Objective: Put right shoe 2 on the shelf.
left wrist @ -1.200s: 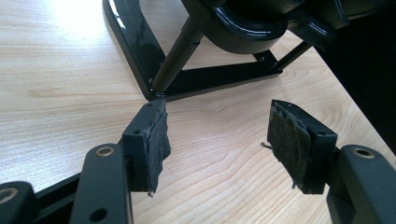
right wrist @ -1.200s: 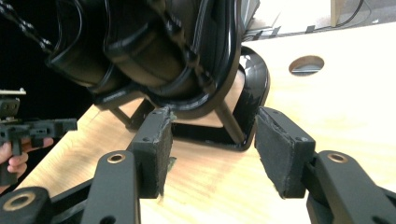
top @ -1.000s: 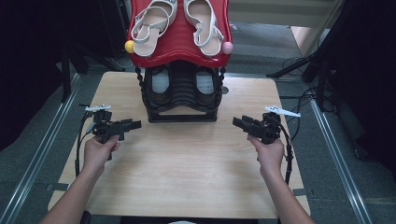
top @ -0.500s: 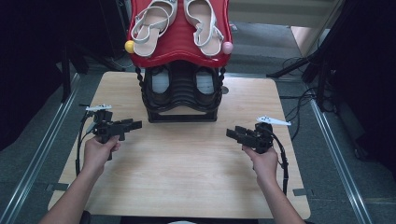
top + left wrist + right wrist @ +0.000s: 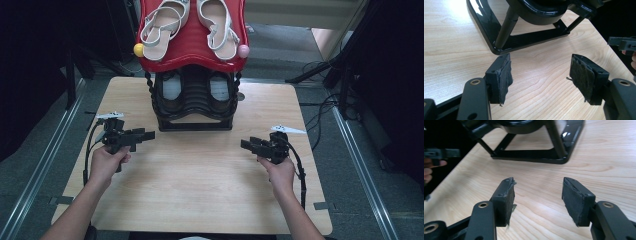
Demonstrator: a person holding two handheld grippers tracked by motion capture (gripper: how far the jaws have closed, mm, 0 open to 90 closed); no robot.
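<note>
A shoe rack stands at the back middle of the wooden table (image 5: 200, 195). Its red top shelf (image 5: 192, 52) carries a pair of pale strappy sandals (image 5: 162, 22), and a second pair of shoes (image 5: 172, 87) sits on the black lower tier. My left gripper (image 5: 146, 135) hovers left of the rack's black base (image 5: 195, 124) and points right. Its jaws have just been opening and now stand wide apart with nothing between them (image 5: 540, 77). My right gripper (image 5: 248, 145) hangs to the right and nearer, pointing left, open and holding nothing (image 5: 537, 197).
A yellow ball (image 5: 138, 49) and a pink ball (image 5: 243, 50) cap the red shelf's front corners. The rack's black foot frame (image 5: 524, 41) (image 5: 531, 157) lies just ahead of both grippers. Metal rails and cables (image 5: 325, 107) run on the floor beside the table.
My right gripper has come down and toward the near side, drifting a little left. The left gripper has stayed where it was.
</note>
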